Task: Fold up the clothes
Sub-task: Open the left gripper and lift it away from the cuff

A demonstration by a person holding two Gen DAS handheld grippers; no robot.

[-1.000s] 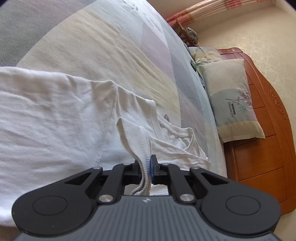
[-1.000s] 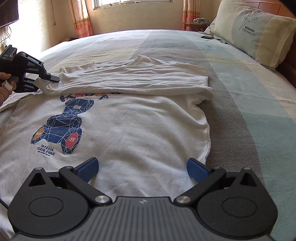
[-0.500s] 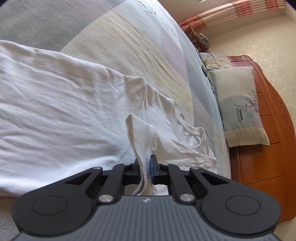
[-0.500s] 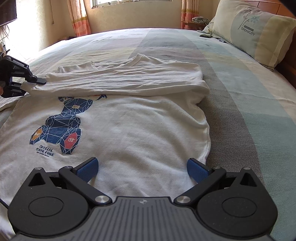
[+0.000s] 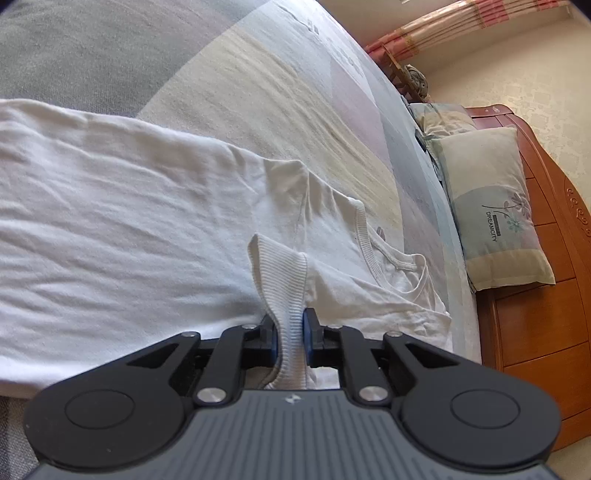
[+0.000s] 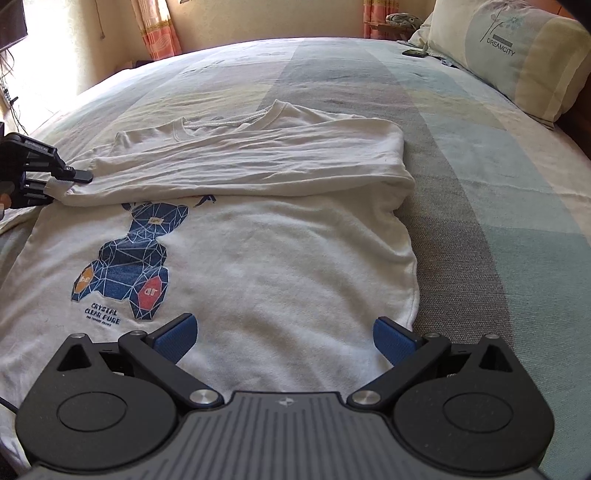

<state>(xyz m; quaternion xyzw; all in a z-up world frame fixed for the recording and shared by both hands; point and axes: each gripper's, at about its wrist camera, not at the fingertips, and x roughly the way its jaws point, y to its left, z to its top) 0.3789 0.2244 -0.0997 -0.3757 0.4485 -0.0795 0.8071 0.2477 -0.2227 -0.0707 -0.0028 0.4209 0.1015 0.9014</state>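
A white T-shirt with a blue bear print lies flat on the bed, chest up. One long sleeve is folded across it below the collar. My left gripper has the ribbed sleeve cuff between its pads, and its jaws are opening; the cuff still touches both pads. In the right wrist view the left gripper sits at the shirt's far left edge, with a bit of a hand behind it. My right gripper hovers open over the hem with nothing between its fingers.
The striped bedspread stretches to the right of the shirt. A pillow leans on the wooden headboard, with a small dark item beside it. Curtains hang at the far wall.
The left gripper carried the cuff leftward across the shirt, laying the sleeve flat, and its jaws now stand wider around the cuff. The right gripper stayed where it was.
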